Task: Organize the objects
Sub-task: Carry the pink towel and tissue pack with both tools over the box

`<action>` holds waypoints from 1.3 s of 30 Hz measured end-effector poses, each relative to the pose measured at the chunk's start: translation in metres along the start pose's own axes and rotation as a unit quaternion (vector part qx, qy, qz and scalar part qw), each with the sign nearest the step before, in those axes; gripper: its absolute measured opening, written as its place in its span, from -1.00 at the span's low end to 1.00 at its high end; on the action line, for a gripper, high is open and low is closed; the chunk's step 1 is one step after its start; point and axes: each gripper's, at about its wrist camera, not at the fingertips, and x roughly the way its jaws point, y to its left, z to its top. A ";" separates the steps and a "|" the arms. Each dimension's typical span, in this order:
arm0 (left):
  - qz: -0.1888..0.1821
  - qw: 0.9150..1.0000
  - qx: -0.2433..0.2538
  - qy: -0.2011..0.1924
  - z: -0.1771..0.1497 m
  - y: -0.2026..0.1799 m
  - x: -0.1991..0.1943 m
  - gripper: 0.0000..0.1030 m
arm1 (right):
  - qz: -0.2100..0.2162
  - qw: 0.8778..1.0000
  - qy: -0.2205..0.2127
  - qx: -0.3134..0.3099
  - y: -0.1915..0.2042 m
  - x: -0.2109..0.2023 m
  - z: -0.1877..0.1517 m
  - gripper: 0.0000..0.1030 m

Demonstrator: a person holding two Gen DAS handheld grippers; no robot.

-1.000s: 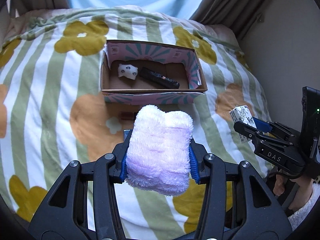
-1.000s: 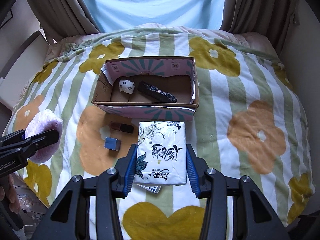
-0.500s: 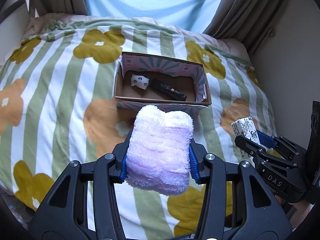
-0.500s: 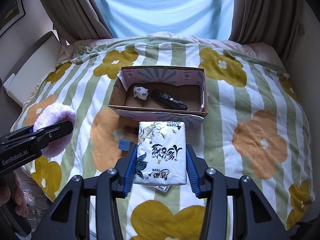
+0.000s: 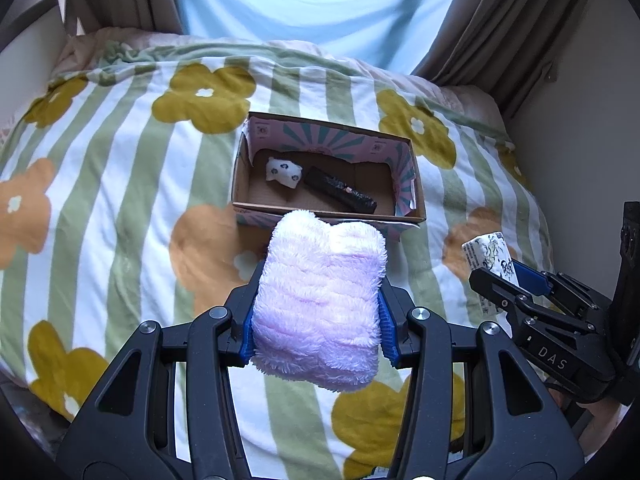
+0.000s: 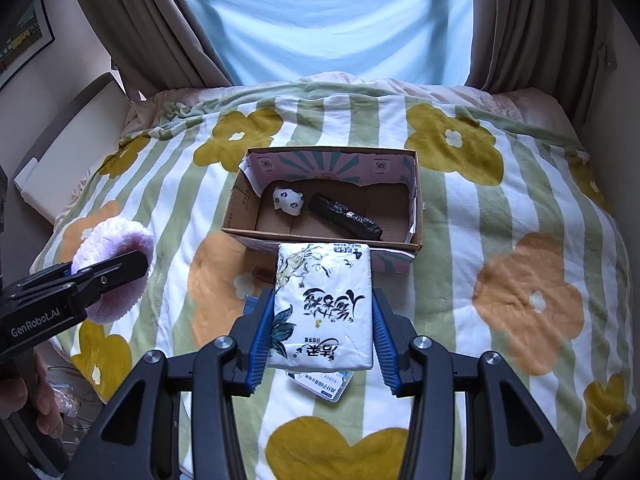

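Observation:
My left gripper [image 5: 318, 312] is shut on a fluffy pink-white towel [image 5: 320, 300] and holds it above the bed, short of the box. My right gripper [image 6: 322, 320] is shut on a white tissue pack [image 6: 324, 308] with black lettering, also held above the bed in front of the box. The open cardboard box [image 6: 320, 238] with pink patterned sides lies on the flowered blanket. Inside it are a small white spotted item [image 6: 287, 201] and a long black item [image 6: 344, 216]. The towel also shows at the left of the right wrist view [image 6: 112, 268].
A small white and blue packet [image 6: 324, 386] lies on the blanket under the tissue pack. A dark small item [image 6: 264, 272] and a blue item [image 6: 250, 302] lie partly hidden in front of the box. Curtains [image 6: 160, 32] and a window stand behind the bed.
Both grippers have risen and pulled back from the bed with their loads, so the box looks smaller and farther. Neither grip has changed.

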 end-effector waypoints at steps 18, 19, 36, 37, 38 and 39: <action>0.014 0.999 -0.030 0.005 0.100 0.010 0.078 -0.16 | 0.008 0.999 0.000 -0.049 -0.039 0.070 0.107 -0.18; 0.014 0.999 -0.033 0.008 0.104 0.011 0.087 -0.16 | 0.011 0.999 0.003 -0.053 -0.041 0.079 0.112 -0.18; 0.046 0.991 -0.093 0.090 0.127 0.031 0.260 -0.16 | 0.078 0.986 0.120 -0.084 -0.053 0.256 0.154 -0.18; 0.049 0.990 -0.096 0.095 0.125 0.032 0.268 -0.16 | 0.082 0.985 0.127 -0.085 -0.052 0.265 0.154 -0.18; 0.050 0.989 -0.099 0.099 0.122 0.033 0.276 -0.16 | 0.084 0.984 0.130 -0.085 -0.052 0.272 0.153 -0.18; 0.051 0.988 -0.100 0.102 0.120 0.032 0.282 -0.16 | 0.086 0.984 0.131 -0.086 -0.052 0.276 0.152 -0.18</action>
